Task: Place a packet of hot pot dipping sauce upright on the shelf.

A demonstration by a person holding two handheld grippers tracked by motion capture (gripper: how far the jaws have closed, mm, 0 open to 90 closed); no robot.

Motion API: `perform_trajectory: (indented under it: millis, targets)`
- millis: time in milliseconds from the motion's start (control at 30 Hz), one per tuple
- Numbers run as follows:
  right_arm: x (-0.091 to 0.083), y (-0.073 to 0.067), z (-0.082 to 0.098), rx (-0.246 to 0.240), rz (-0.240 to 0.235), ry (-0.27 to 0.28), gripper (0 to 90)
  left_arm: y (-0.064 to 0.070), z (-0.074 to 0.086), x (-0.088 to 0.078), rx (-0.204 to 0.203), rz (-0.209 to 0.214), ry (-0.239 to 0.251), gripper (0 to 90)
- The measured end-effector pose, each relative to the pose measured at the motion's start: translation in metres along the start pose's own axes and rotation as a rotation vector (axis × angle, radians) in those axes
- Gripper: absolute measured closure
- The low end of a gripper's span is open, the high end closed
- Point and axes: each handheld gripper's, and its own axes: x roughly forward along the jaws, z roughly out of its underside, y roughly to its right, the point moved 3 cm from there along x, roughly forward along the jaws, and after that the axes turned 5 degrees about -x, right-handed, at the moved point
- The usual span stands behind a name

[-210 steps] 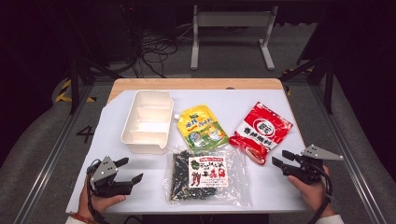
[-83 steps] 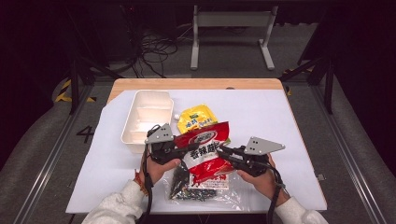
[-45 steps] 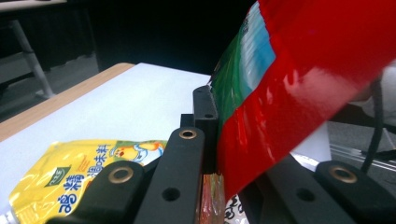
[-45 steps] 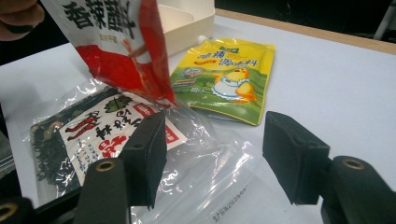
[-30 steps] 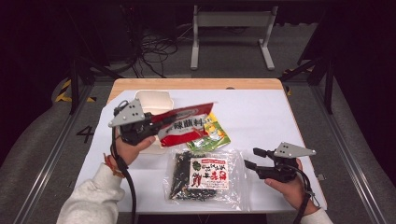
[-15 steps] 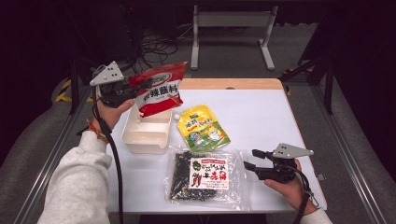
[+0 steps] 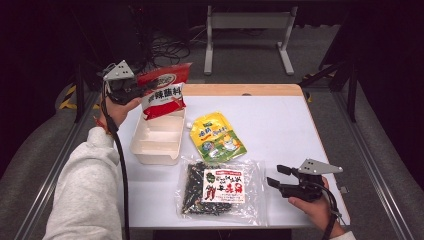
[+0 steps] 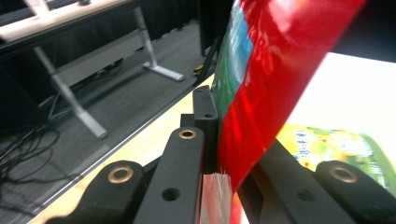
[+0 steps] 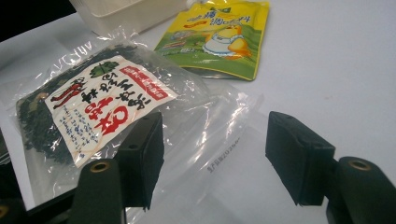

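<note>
Red packet (image 7: 162,95) now lower over tray (image 7: 156,142), Chinese lettering unreadable.

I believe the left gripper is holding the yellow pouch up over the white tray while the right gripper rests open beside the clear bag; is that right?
Not quite: the left gripper holds the red packet over the white tray, as the high view shows. The yellow pouch lies on the table. The right gripper is open beside the clear bag.
</note>
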Motion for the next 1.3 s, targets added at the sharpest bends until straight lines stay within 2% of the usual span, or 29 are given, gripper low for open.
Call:
perform_trajectory:
  millis: [233,300,400,467,600,633,700,767,833,867,900,933,1000,1033,1133,1300]
  targets:
    - [-0.007,-0.001,0.009,0.021,0.021,-0.016,36.4,-0.009,0.006,0.016,0.006,-0.032,-0.049,90.0]
    - [-0.010,-0.001,0.012,0.032,0.026,-0.014,36.4,-0.011,0.007,0.021,0.016,-0.021,-0.053,90.0]
    - [-0.014,-0.002,0.013,0.035,0.035,-0.009,36.3,-0.013,0.008,0.029,0.010,0.002,-0.050,90.0]
    - [-0.017,-0.003,0.014,0.040,0.041,-0.002,36.1,-0.013,0.008,0.031,0.010,-0.004,-0.049,90.0]
    - [-0.020,-0.006,0.014,0.044,0.036,0.007,36.0,-0.019,0.015,0.035,-0.016,-0.018,-0.054,89.9]
    - [-0.020,-0.006,0.015,0.040,0.035,0.006,35.9,-0.020,0.018,0.036,-0.034,0.004,-0.039,89.8]
    - [-0.020,-0.007,0.015,0.040,0.030,0.004,35.8,-0.019,0.020,0.039,-0.043,0.004,-0.032,88.9]
    - [-0.020,-0.008,0.015,0.032,0.024,0.002,35.8,-0.018,0.022,0.042,-0.043,0.006,-0.055,85.3]
    - [-0.020,-0.009,0.015,0.030,0.011,0.004,36.3,-0.017,0.026,0.044,-0.042,-0.008,-0.076,82.0]
    - [-0.020,-0.009,0.015,0.023,0.011,0.001,36.2,-0.017,0.029,0.043,-0.067,-0.001,-0.065,76.8]
    - [-0.020,-0.009,0.015,0.023,0.007,0.001,36.2,-0.017,0.031,0.042,-0.068,0.008,-0.062,80.2]
    - [-0.019,-0.009,0.015,0.025,0.004,0.000,36.2,-0.017,0.034,0.042,-0.070,0.003,-0.074,80.8]
    - [-0.019,-0.009,0.015,0.024,0.002,-0.003,36.0,-0.018,0.044,0.040,-0.069,-0.020,-0.124,76.3]
    - [-0.019,-0.010,0.015,0.021,0.000,-0.004,36.0,-0.018,0.047,0.039,-0.070,-0.018,-0.131,75.6]
    - [-0.019,-0.011,0.015,0.016,-0.003,-0.009,35.8,-0.019,0.061,0.035,-0.088,-0.020,-0.146,78.6]
    - [-0.017,-0.011,0.016,0.018,-0.004,-0.016,35.8,-0.019,0.076,0.036,-0.095,-0.021,-0.167,82.2]
